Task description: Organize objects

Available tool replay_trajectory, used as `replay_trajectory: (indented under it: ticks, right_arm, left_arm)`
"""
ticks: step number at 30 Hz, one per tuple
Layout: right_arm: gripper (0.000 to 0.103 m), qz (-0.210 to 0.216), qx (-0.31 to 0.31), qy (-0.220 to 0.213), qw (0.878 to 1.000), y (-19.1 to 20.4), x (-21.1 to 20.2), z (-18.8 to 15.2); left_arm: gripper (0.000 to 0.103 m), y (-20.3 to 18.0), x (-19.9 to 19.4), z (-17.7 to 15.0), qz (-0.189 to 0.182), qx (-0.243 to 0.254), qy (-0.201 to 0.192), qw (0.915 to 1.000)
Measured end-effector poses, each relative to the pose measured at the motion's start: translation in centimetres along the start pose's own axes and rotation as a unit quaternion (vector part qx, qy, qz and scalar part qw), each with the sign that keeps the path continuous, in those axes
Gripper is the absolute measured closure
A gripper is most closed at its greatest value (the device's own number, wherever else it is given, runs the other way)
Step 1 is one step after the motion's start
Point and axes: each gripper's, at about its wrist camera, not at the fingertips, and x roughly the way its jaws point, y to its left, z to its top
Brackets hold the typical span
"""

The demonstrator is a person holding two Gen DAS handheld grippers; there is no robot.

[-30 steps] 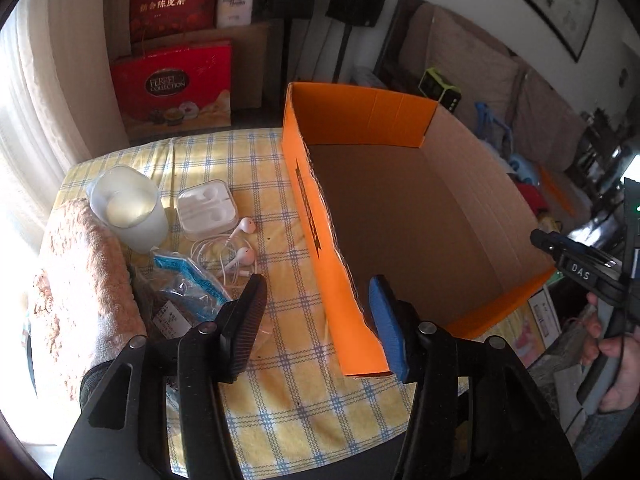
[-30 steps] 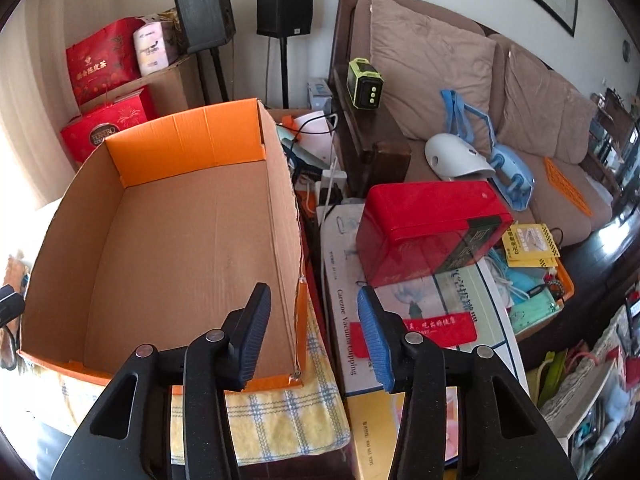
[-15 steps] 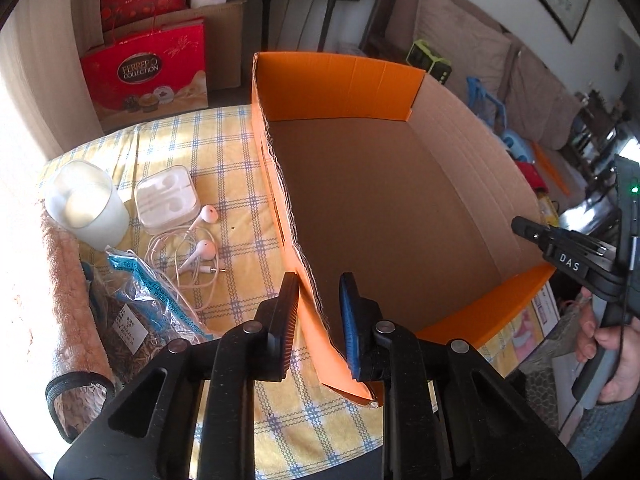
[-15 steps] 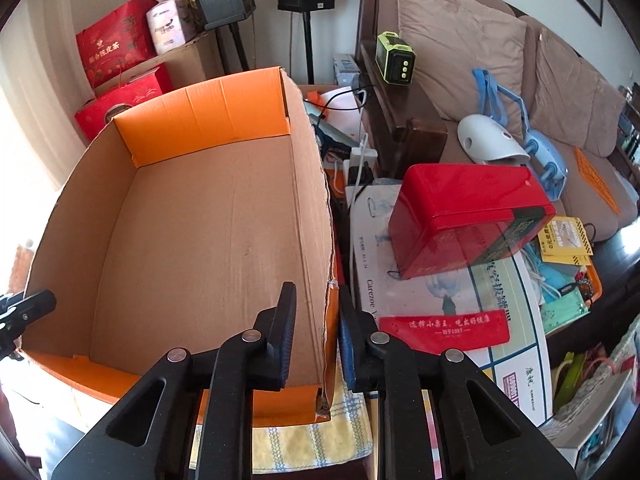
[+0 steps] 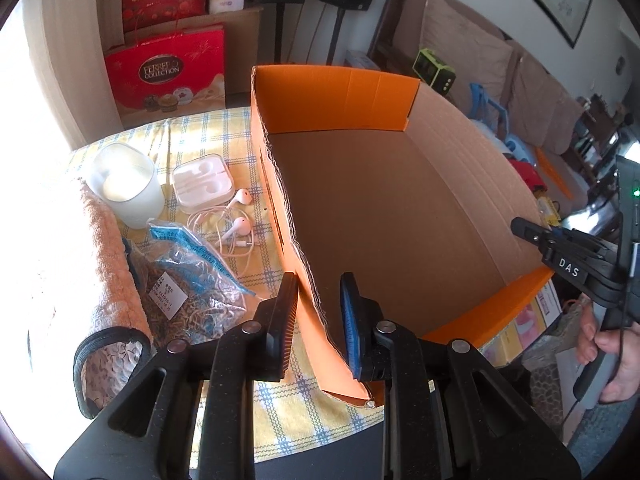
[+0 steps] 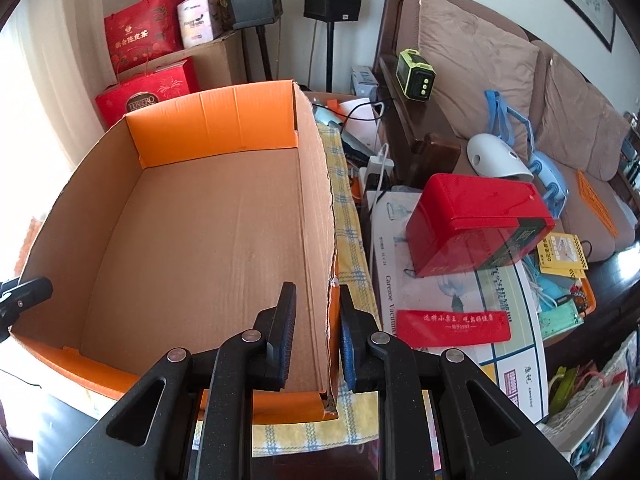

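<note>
A large open cardboard box point(image 5: 384, 216), orange on its outer faces and end flaps and plain brown inside, takes up most of the worktop point(image 5: 304, 412), which is covered with a yellow and blue checked cloth; nothing lies inside the box. The left hand-held gripper point(image 5: 319, 312) straddles the box's left wall near the front corner, one finger outside and the blue-padded finger inside, and its jaws have just been closing onto that wall, so it now stands clamped on the cardboard. The right hand-held gripper point(image 6: 318, 322) does the same at the opposite wall, near the torn front corner: its jaws have just been closing with the wall between them, and they are now clamped on it. In the left wrist view the right tool shows at the far edge of the box, held by a person's hand point(image 5: 612, 356). To the left of the box, on the cloth, lie the loose things: a rolled peach towel point(image 5: 96, 264) along the edge, a frosted white cup point(image 5: 128, 188) just beside it, a crinkled clear bag point(image 5: 192, 284) with a blue printed strip, an open white earphone case point(image 5: 204, 180), and tangled white wired earphones point(image 5: 236, 224) between the case and the box wall.
</note>
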Motion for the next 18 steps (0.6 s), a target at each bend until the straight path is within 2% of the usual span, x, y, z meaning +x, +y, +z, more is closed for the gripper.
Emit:
replay_trajectory:
  ticks: [7, 10, 12, 14, 16, 18]
  right_arm:
    - [0.084, -0.001, -0.015, 0.006, 1.0, 1.6, -0.1, -1.1]
    - [0.084, -0.003, -0.011, 0.008, 1.0, 1.4, 0.2, -1.4]
    - [0.084, 0.004, -0.004, 0.01, 1.0, 1.1, 0.2, -1.4]
    - [0.083, 0.008, 0.005, 0.007, 1.0, 0.7, 0.0, -1.4]
    - [0.072, -0.005, 0.01, 0.001, 1.0, 0.4, -0.4, -1.2]
    - [0.05, -0.02, 0.015, -0.013, 1.0, 0.2, -1.2, -0.9]
  left_arm:
    - [0.084, 1.5, -0.3, -0.9, 0.0, -0.011, 0.004, 0.9999]
    - [0.079, 1.7, -0.4, -1.0, -0.01, -0.016, 0.005, 0.9998]
    - [0.056, 1.7, -1.1, -1.1, -0.007, -0.017, 0.0, 0.9998]
    - [0.044, 2.1, -2.4, -1.2, -0.002, -0.014, -0.018, 0.9997]
    - [0.036, 2.7, -3.9, -1.3, 0.004, -0.014, -0.031, 0.9994]
    - [0.028, 3.8, -5.4, -1.5, 0.013, -0.019, -0.048, 0.9986]
